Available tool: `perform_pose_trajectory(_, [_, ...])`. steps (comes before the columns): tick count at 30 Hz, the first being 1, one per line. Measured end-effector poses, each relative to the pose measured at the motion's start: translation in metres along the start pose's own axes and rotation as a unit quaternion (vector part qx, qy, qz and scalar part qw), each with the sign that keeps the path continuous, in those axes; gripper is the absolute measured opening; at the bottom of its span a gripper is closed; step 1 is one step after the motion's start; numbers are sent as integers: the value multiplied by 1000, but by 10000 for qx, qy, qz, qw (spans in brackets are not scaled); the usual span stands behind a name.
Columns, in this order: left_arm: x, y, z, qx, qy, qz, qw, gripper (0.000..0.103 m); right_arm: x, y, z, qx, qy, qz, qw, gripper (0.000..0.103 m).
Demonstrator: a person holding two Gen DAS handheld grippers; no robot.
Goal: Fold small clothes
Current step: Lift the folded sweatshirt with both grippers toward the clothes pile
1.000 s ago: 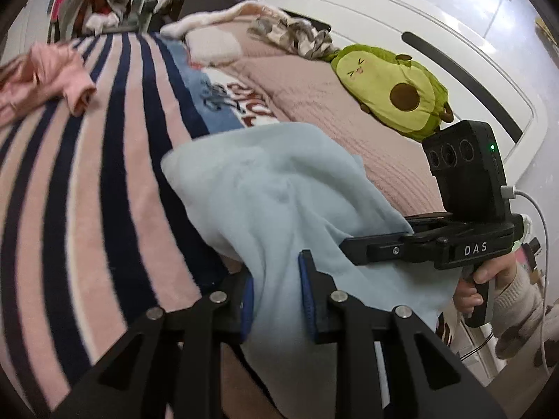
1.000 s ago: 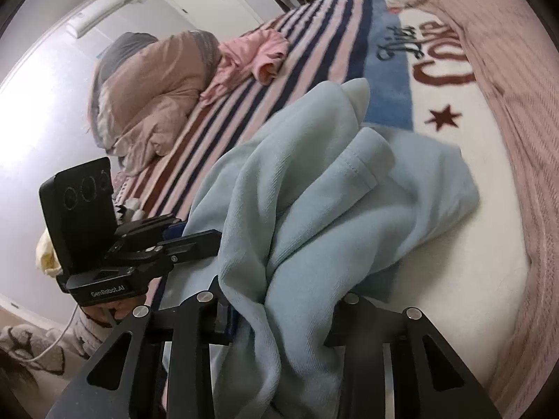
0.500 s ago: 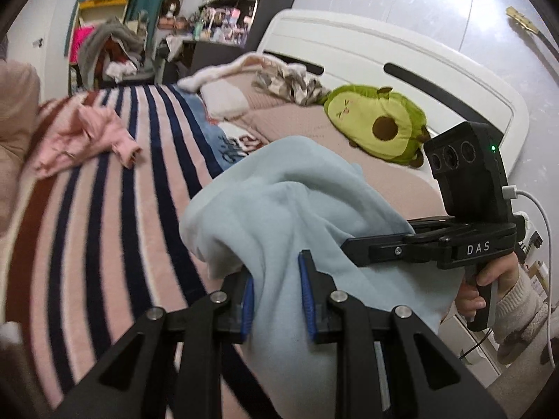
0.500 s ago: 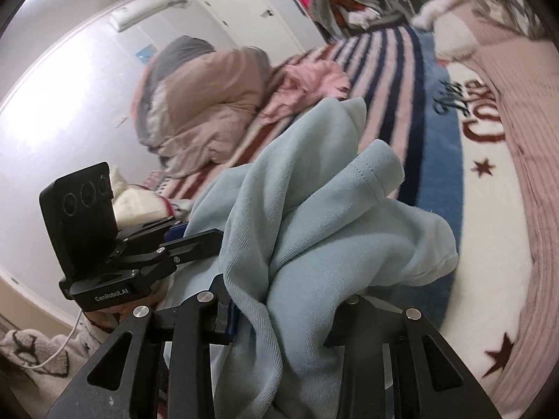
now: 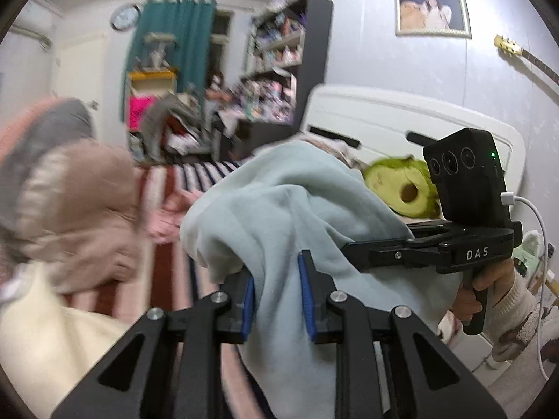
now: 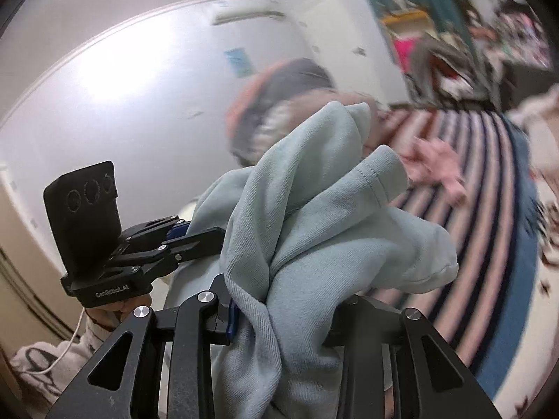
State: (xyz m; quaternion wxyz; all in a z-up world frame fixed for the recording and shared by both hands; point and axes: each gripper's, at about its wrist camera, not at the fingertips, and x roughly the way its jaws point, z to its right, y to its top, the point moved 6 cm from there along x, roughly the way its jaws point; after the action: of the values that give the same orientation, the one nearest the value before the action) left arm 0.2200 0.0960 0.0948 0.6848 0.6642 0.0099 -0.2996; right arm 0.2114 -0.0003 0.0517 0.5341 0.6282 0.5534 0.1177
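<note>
It was a lived-in bedroom at home: a bed (image 5: 401, 122) with a white headboard and striped blanket (image 6: 489, 244), an avocado plush toy (image 5: 401, 188), a crowded bookshelf (image 5: 279, 52), teal curtains (image 5: 174, 35), a wall clock (image 5: 125, 16) and a framed picture (image 5: 432, 12).

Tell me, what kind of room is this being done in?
Most likely a lived-in bedroom. There is a bed with a white headboard and a striped blanket, an avocado plush toy lying on it, and crowded shelves beside a teal curtain.
</note>
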Motion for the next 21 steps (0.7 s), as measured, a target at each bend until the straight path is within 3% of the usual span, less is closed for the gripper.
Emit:
perform_pose_trajectory(7, [-119, 5, -81, -57, 841, 350, 9958, 20, 60, 35, -99, -600, 764, -42, 9953, 27])
perform_pose_trajectory(12, [-177, -1, -134, -121, 1370, 465, 9894, 20, 109, 46, -152, -937, 1288, -196, 9870, 27])
perform_pose_trajectory(16, [-189, -8, -169, -186, 1557, 373, 9869, 20, 148, 49, -172, -1036, 1551, -338, 9819, 27])
perform_pose_trajectory(21, [-157, -34, -223, -550, 1429, 29, 9882, 20, 191, 36, -159, -823, 1556, -673, 9821, 27])
